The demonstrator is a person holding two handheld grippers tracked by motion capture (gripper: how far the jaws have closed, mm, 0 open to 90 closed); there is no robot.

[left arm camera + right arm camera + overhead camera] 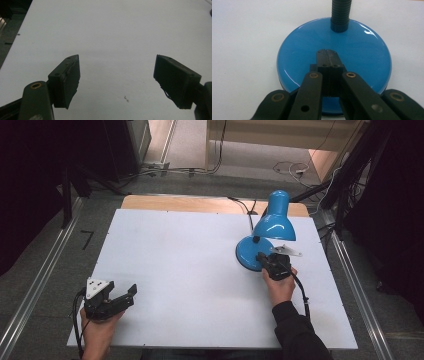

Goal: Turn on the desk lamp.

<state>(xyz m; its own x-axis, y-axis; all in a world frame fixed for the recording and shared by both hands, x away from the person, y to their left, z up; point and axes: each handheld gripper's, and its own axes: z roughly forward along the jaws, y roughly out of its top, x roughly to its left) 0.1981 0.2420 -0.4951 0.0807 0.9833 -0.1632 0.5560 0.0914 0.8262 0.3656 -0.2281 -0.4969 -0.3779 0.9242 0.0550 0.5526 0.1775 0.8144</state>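
Right claw [327, 53] closed over blue lamp base [362, 62]; no legible writing.

The closed right tool [327, 53] hides the middle of the lamp base [294, 57].

I see black two-jaw grippers, brass-ringed pivot holes, grey triangular plate on left gripper [131, 293], black sleeve [299, 335] on right arm.

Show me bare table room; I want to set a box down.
Free: the white table from the left gripper across to the blue lamp, and its far left. Crowded: the right side, where the right gripper sits over the lamp's base.
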